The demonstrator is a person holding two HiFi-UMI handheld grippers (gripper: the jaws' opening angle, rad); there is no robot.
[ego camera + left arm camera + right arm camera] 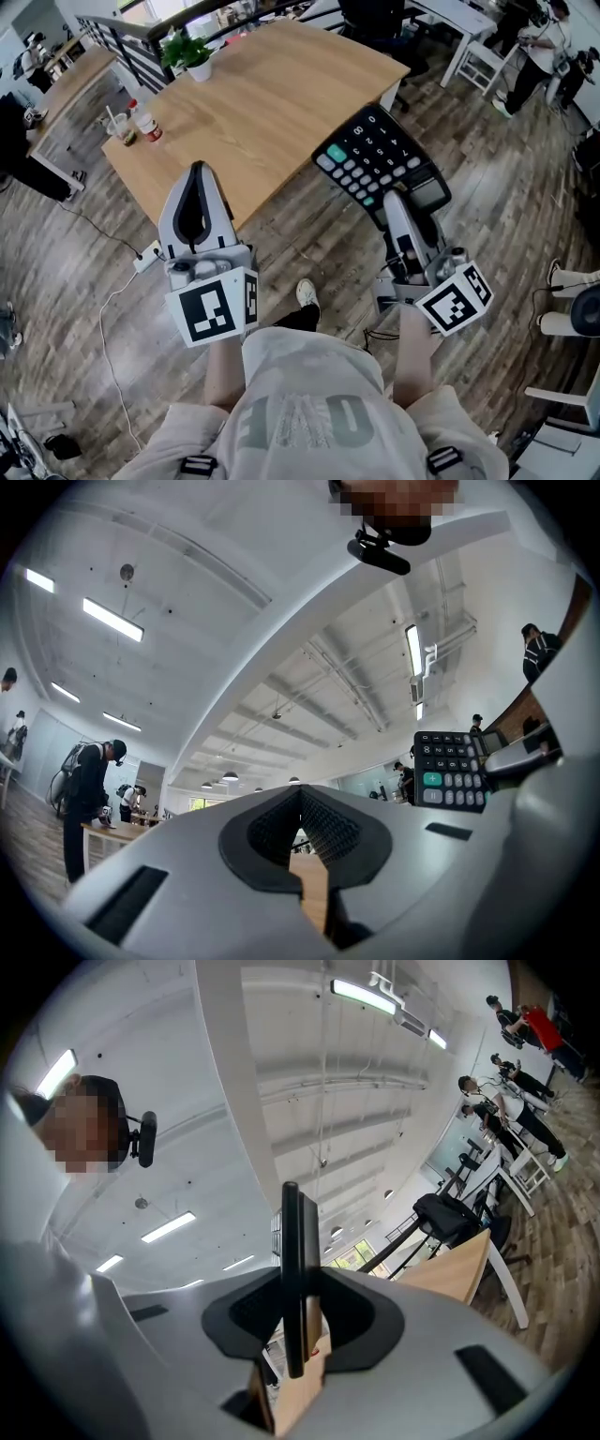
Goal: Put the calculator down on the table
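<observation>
A black calculator (380, 155) with grey keys and one green key hangs over the floor, just off the near right edge of the wooden table (253, 103). My right gripper (400, 199) is shut on its display end. In the right gripper view the calculator (292, 1269) stands edge-on between the pads, with the table (450, 1274) beyond it. My left gripper (197, 169) is shut with nothing in it and hovers by the table's near edge. In the left gripper view its jaws (300, 794) meet at the tips, and the calculator (450, 771) shows at the right.
On the table's far left stand a potted plant (192, 56), a bottle (145, 120) and a cup (122, 129). A dark office chair (375, 19) stands at the far side. A power strip (145, 255) and cable lie on the floor at the left. My shoe (307, 292) is below.
</observation>
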